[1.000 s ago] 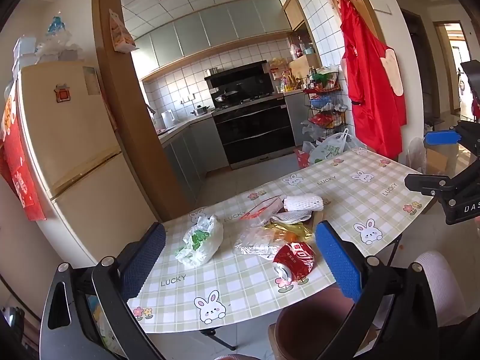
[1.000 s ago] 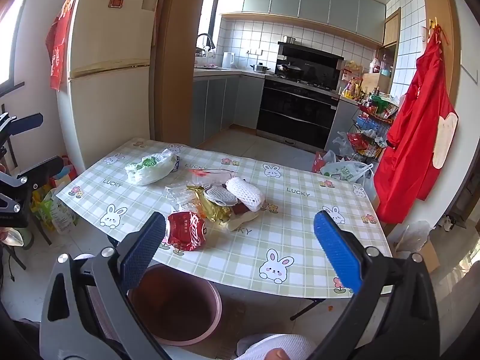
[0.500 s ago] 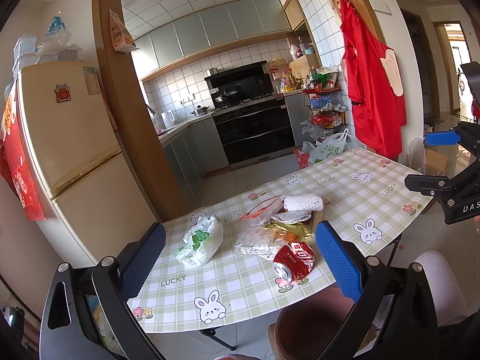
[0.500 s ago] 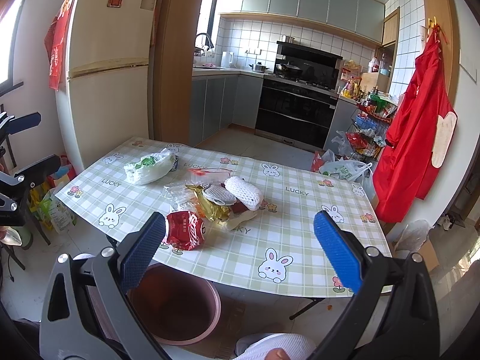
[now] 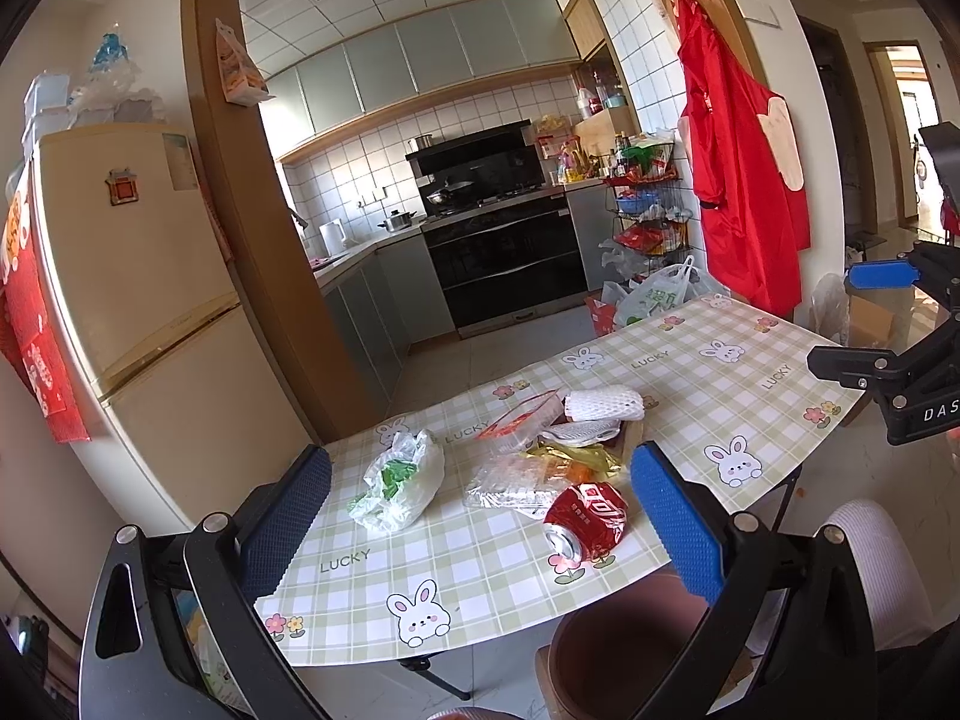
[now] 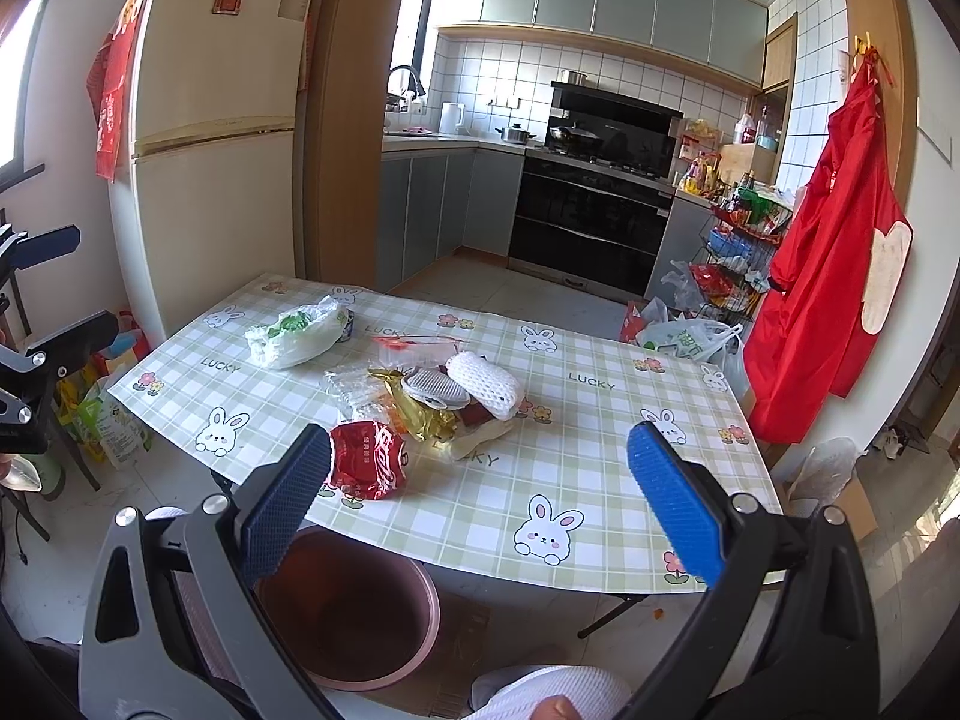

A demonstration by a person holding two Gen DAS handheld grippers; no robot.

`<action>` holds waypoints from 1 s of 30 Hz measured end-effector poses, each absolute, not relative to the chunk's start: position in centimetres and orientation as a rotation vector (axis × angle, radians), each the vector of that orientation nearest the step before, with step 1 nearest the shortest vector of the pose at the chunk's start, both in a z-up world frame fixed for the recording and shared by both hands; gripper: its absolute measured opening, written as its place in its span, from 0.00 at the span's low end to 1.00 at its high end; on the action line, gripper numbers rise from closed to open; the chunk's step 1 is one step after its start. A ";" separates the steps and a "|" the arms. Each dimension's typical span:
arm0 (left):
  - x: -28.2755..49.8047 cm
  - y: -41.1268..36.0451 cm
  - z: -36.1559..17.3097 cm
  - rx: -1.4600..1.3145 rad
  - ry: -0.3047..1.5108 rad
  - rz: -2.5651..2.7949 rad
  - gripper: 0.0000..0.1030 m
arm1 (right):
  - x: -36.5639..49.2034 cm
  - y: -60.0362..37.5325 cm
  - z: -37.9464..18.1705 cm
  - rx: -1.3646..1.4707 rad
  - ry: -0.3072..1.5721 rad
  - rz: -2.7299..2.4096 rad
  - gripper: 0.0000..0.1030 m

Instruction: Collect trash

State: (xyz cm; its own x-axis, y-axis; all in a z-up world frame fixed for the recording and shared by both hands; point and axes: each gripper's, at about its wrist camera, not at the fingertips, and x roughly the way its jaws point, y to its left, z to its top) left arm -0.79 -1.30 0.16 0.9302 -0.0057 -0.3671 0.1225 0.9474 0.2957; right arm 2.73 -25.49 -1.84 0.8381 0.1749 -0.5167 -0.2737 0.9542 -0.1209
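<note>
1. Since the earlier frames nothing has visibly moved; both views match.
2. Left gripper [image 5: 480, 516] and right gripper [image 6: 477, 492]: jaws spread wide, empty, held back from the counter [image 6: 600, 420].
3. Trash pile [image 6: 432, 396] and crushed can [image 6: 366, 459] lie near the counter's front edge, probably for dropping into the bin [image 6: 348, 618] below it.
</note>
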 end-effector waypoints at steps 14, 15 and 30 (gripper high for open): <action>-0.9 -1.4 0.2 0.322 0.373 -0.067 0.95 | 2.7 -25.6 -1.8 -0.194 0.526 0.239 0.95; -0.8 -1.3 0.1 0.322 0.373 -0.068 0.95 | 2.7 -25.6 -1.8 -0.194 0.527 0.239 0.95; -1.0 -1.2 -0.5 0.320 0.375 -0.064 0.95 | 2.7 -25.6 -1.9 -0.193 0.527 0.238 0.95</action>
State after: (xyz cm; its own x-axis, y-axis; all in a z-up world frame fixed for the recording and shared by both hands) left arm -0.96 -1.17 -0.45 0.9289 -0.0027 -0.3702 0.1204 0.9478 0.2952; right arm 2.69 -25.59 -1.87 0.8380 0.1742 -0.5171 -0.2726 0.9546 -0.1203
